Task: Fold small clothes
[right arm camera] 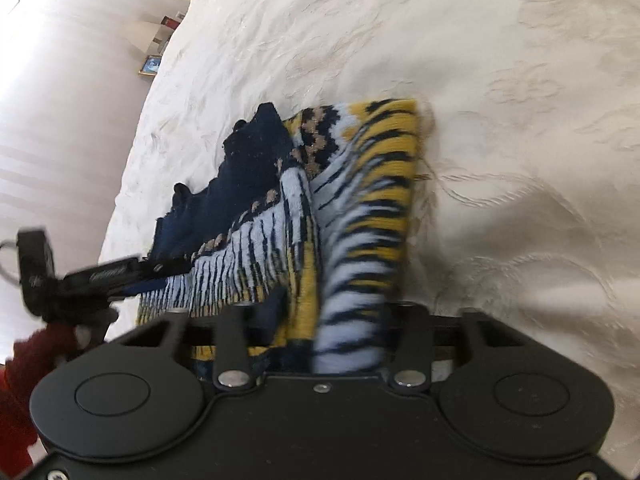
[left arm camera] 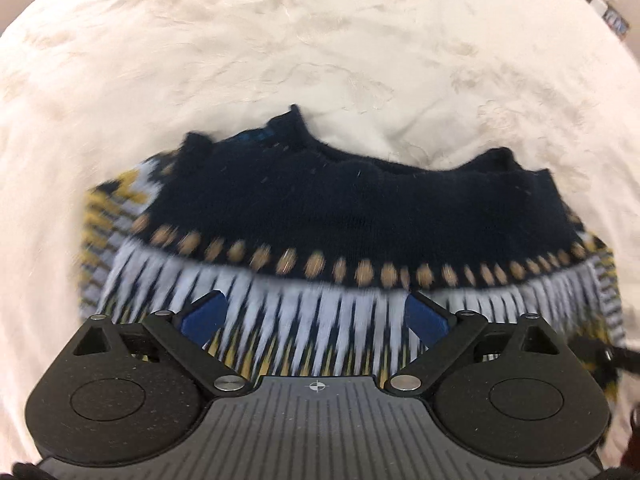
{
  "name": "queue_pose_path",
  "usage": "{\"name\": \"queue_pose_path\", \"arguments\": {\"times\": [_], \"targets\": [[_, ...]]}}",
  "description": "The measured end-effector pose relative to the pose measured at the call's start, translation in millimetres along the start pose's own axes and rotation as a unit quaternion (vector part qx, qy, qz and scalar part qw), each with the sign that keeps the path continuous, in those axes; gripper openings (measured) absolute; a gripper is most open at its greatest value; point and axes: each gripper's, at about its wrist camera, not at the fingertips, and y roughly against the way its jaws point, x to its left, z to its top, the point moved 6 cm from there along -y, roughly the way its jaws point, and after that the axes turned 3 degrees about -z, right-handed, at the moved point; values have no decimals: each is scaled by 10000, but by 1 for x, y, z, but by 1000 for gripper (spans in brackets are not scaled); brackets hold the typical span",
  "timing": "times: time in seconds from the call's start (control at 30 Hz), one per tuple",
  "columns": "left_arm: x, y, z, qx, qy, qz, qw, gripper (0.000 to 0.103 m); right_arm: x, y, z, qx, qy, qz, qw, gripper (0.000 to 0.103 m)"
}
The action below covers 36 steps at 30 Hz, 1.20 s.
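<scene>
So there's a small knitted sweater [left arm camera: 320, 216] lying on a bed with a cream embroidered bedspread [left arm camera: 280, 40], sort of mid-fold. It's got a dark navy yoke at the top, a row of tan dots under that, then a band of white spikes on navy, and yellow showing at the sides and lower down.

The left gripper [left arm camera: 316, 316] sits right over the white-spike band. Its fingers [left arm camera: 202, 316] are spread wide apart, blue pads visible on both sides, and the knit fills the gap between them. Nothing is pinched there as far as I can see; whether the tips are actually touching the wool is hard to call, since the shot is blurry.

The right wrist view is more interesting. A flap of the sweater [right arm camera: 360, 208], the yellow and white striped part, stands up in a ridge and runs straight down into the right gripper [right arm camera: 324, 340]. Its fingers look drawn in on that bunched fabric, so it's pinching the sweater. The rest of the garment lies flat to the left of the ridge, navy yoke on the far side.

You can also see the left gripper [right arm camera: 132, 272] from that camera, poking in from the left edge at the sweater's near corner, with a red sleeve [right arm camera: 24, 368] below it.
</scene>
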Motion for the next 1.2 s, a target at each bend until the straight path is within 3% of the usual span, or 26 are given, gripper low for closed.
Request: {"name": "queue_pose_path", "arguments": {"times": [0.23, 0.53, 0.87, 1.2], "targets": [[34, 47, -55, -24, 234, -99, 9997, 97, 30, 6, -1, -169, 320, -540, 9979, 30], [81, 70, -104, 62, 545, -325, 9980, 97, 82, 16, -2, -312, 530, -1009, 9930, 29], [144, 84, -112, 80, 641, -696, 9955, 96, 183, -10, -15, -386, 873, -1107, 9893, 28], [189, 91, -107, 68, 488, -802, 9956, 96, 273, -94, -46, -133, 1251, -946, 9875, 28]]}}
